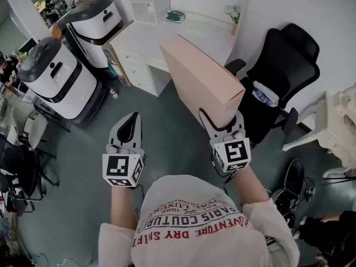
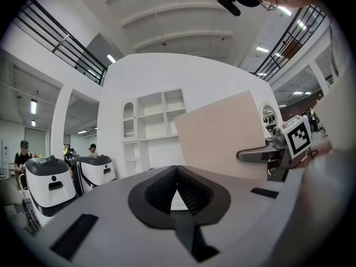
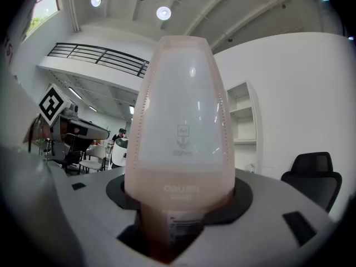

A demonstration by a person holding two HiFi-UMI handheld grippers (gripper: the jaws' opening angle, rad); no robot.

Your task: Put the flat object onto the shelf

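Office chair (image 1: 283,65) right, 2 white robots (image 1: 55,79) left, white shelf (image 1: 142,4) ahead; right gripper (image 1: 222,129) pinches upright pink flat box (image 1: 200,77); left gripper (image 1: 129,124) jaws pressed together, empty.

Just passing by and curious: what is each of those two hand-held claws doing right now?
Left gripper: closed, holding nothing.
Right gripper: closed on the flat pink box.
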